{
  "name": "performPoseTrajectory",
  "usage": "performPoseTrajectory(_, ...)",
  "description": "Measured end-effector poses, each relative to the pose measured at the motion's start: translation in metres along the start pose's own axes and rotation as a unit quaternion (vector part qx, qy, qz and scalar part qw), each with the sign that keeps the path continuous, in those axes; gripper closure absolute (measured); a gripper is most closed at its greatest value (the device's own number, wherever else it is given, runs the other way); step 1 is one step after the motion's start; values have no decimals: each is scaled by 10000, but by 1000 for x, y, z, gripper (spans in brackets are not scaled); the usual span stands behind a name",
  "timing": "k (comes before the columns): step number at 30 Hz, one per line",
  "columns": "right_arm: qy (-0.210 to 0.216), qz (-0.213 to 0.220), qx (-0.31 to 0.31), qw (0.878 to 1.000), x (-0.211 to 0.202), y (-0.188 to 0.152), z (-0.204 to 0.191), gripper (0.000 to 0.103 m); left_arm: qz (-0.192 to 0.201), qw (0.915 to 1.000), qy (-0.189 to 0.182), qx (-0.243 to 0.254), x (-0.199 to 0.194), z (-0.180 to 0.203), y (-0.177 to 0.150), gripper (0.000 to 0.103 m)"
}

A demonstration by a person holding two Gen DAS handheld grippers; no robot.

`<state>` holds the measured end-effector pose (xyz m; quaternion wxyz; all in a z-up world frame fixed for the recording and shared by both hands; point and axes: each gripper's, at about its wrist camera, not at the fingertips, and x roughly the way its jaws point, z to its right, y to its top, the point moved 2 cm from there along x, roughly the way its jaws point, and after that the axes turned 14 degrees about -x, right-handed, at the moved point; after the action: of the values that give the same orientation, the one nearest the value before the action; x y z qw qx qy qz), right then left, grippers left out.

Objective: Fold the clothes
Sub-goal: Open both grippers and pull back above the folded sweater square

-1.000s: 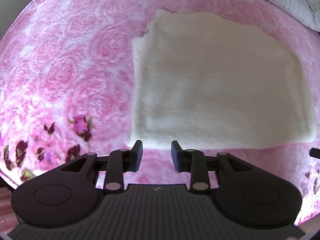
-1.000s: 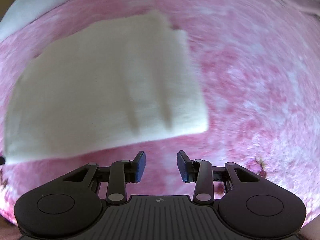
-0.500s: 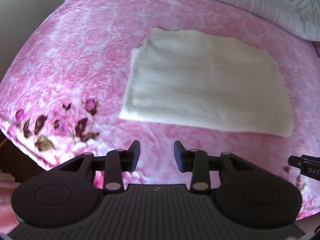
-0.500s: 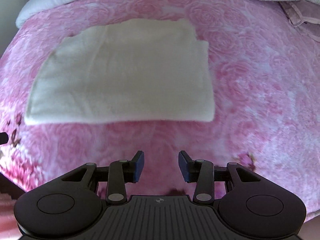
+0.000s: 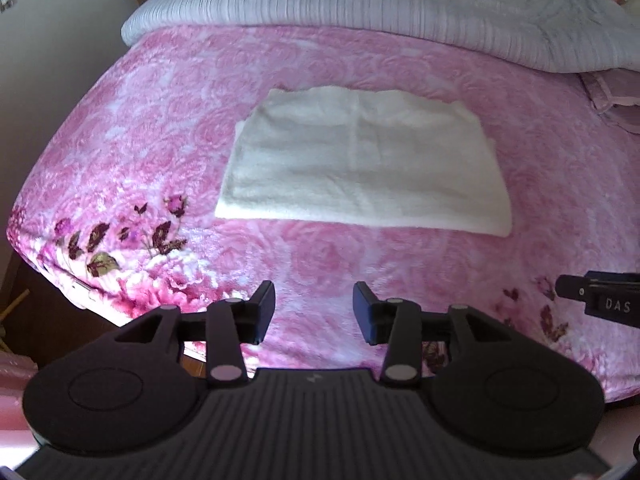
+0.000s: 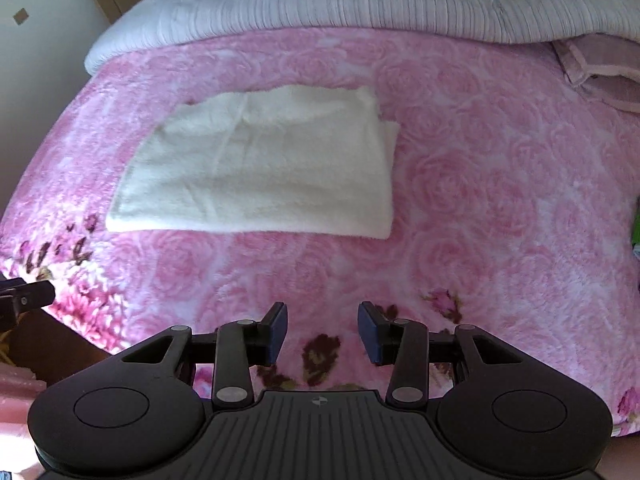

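Note:
A cream fleece garment (image 5: 364, 164) lies folded into a flat rectangle on the pink rose-patterned blanket (image 5: 160, 120); it also shows in the right wrist view (image 6: 264, 168). My left gripper (image 5: 314, 312) is open and empty, held back near the bed's front edge, well short of the garment. My right gripper (image 6: 322, 328) is open and empty too, near the front edge and to the right of the garment. The tip of the right gripper shows at the right edge of the left wrist view (image 5: 600, 300).
A pale striped quilt (image 5: 380, 4) lies across the far end of the bed. A folded mauve cloth (image 6: 600, 76) lies at the far right. The bed's front left corner (image 5: 52, 268) drops off to a dark floor. A wall stands at left.
Both grippers have pulled back and up from the folded garment, which now looks smaller and farther. The garment lies still. Both stay open.

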<state>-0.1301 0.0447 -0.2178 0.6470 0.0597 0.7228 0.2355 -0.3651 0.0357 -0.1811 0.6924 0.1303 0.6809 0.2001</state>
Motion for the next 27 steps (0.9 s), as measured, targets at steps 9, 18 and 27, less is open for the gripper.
performPoseTrajectory(9, 110, 93, -74, 9999, -5, 2, -2, 60, -9, 10000, 28, 70, 2, 0, 3, 64)
performPoseTrajectory(18, 80, -230, 40, 9997, 25, 18, -3, 60, -309, 9995, 43, 46, 39, -18, 27, 64)
performPoseTrajectory(27, -149, -613, 382, 9973, 83, 58, -10, 60, -810, 9962, -167, 261, 115, -42, 84, 64)
